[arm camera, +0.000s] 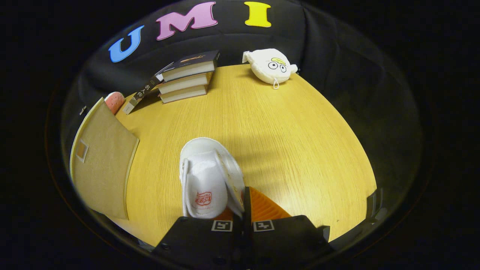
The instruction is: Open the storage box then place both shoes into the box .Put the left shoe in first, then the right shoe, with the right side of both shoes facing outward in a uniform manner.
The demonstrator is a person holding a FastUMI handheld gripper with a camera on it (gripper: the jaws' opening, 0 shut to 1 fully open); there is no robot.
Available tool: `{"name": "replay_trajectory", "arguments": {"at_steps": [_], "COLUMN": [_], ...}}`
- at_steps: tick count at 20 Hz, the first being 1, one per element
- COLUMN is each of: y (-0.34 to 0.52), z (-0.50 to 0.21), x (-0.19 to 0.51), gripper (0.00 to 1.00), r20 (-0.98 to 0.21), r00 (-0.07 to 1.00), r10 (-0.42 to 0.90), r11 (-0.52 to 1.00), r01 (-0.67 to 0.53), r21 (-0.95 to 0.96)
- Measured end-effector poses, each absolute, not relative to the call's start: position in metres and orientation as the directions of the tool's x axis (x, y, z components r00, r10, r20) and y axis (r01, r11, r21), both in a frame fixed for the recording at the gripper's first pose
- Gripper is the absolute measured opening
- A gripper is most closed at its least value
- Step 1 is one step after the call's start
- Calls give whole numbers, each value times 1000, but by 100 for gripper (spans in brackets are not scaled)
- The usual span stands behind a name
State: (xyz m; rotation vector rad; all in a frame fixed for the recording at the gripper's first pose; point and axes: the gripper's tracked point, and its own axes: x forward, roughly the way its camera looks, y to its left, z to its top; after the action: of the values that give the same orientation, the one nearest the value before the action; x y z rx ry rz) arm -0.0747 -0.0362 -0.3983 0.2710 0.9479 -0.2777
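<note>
White canvas is filling the space at the jaws as the gripper (242, 204) is holding a small shoe (207, 180) over the wooden counter (285, 135). The jaws are standing nearly together, pinching the shoe's right side wall at the collar; whether both fingers are pressing on it cannot be told for certain, since one side is hidden behind the shoe. The shoe is lying just ahead of the jaws and slightly to their left, its long axis running straight away from them, toe pointing toward the far end of the counter, tongue and red logo facing up. The storage box (103, 161), a tan fabric one, is sitting well off to the left of the jaws, near the counter's edge, with something pink showing just beyond it; whether it is open cannot be read from here. Judging by that layout, the coming move is calling for a leftward carry. A stack of books (187, 77) and a plush toy (270, 66) are resting at the counter's far side, well clear.
</note>
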Motion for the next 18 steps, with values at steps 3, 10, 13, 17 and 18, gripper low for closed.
{"name": "replay_trajectory", "arguments": {"at_steps": [3,10,13,17,18], "y": [-41,-37,-21,17,31], "z": [-382,-317,-270,-208,-198], "x": [-78,-73,-55,-26,-25], "gripper": [6,6,6,5,5], "r20": [-816,-778,-728,-659,-645], "r00": [570,624,683,752,764], "r10": [-98,-72,-59,-22,-6], "r11": [906,859,849,857,858], "r01": [390,436,417,354,335], "r21": [163,270,323,375,388]}}
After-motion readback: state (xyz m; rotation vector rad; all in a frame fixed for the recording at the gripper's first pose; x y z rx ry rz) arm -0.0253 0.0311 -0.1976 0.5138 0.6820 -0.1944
